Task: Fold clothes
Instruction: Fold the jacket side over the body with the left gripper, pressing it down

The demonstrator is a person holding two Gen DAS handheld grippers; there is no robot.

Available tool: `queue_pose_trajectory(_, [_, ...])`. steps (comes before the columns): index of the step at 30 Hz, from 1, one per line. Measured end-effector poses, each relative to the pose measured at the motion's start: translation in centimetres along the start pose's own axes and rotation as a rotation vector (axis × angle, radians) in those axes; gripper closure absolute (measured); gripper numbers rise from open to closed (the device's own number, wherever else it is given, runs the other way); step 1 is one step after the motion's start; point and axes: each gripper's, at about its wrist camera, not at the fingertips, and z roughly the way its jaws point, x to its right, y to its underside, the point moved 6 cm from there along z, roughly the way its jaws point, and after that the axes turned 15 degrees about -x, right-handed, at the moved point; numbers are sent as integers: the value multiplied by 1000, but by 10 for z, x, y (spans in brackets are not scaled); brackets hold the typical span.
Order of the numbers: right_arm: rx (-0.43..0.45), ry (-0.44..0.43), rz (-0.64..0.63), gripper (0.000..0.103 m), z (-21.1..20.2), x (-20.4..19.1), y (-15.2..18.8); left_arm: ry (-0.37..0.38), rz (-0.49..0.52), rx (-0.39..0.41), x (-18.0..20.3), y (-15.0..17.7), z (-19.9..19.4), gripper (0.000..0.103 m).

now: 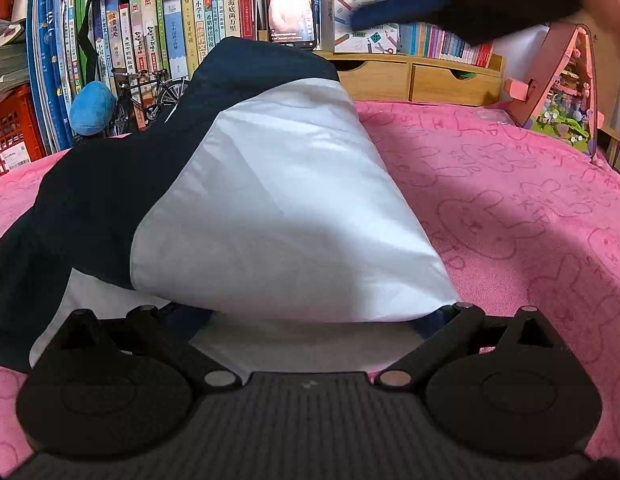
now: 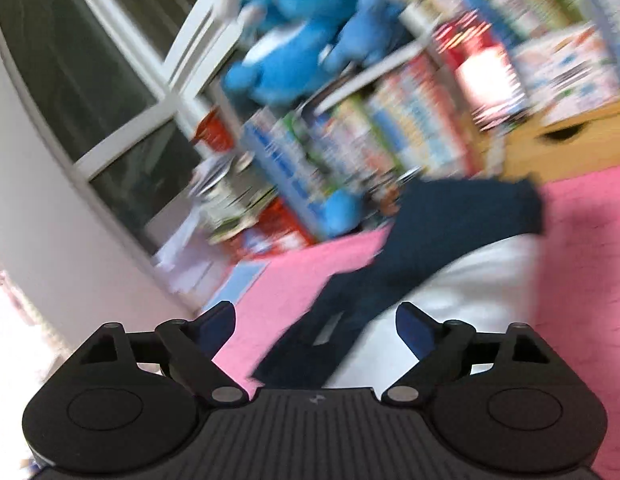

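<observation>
in the centre of the left wrist view, the garment point(image 1: 286, 208), white body with navy panels, lies bunched on the pink blanket point(image 1: 530, 220), one white flap lifted over the left gripper point(image 1: 298, 316). its fingertips are buried under that flap, so i cannot tell how wide the tongs stand or whether they pinch cloth; the raised flap suggests a fold in progress, judgement only. in the right wrist view the right gripper point(image 2: 316, 322) has its tongs spread wide with nothing between them, both blue pads visible, hovering above the garment's navy section point(image 2: 430, 232) at centre right. frame is heavily motion-blurred and tilted. bookshelf point(image 1: 150, 40) fills the upper left, phone point(image 1: 291, 4) propped at top centre, wooden drawer unit point(image 1: 414, 76) behind the blanket. likely the right one is free to go for the next corner.
</observation>
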Motion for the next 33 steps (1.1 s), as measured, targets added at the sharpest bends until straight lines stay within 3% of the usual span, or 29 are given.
queue_pose_trajectory(3, [78,193,-22,11,-21,19,25,50,-32,16,-2,0,-1,0])
queue_pose_trajectory(7, [71,418,-132,11,-25,28,75,125,-124,50,-20,10,-13,0])
queue_pose_trajectory(12, [2,594,-394,8,-2,14,129,223,-294,99,-59,30,-38,0])
queue_pose_trajectory(15, [-25,666,-516,7,22,0,145,357,-459,146,-91,33,-52,0])
queue_pose_trajectory(18, [-43,721,-582,7,43,-9,152,510,-598,141,-115,30,-53,0])
queue_pose_trajectory(20, [-43,759,-593,7,52,-9,152,568,-648,124,-123,26,-49,0])
queue_pose_trajectory(26, [-25,800,-524,5,67,1,146,528,-633,101,-110,5,-34,5])
queue_pose_trajectory(29, [-8,795,-464,4,68,7,141,516,-630,113,-104,-3,-31,16])
queue_pose_trajectory(30, [-3,802,-455,4,67,8,139,501,-632,119,-103,-5,-31,22])
queue_pose_trajectory(31, [1,808,-450,4,67,9,138,474,-639,118,-103,-6,-29,40])
queue_pose_trajectory(33, [8,822,-439,4,66,10,136,408,-650,123,-106,-6,-29,61])
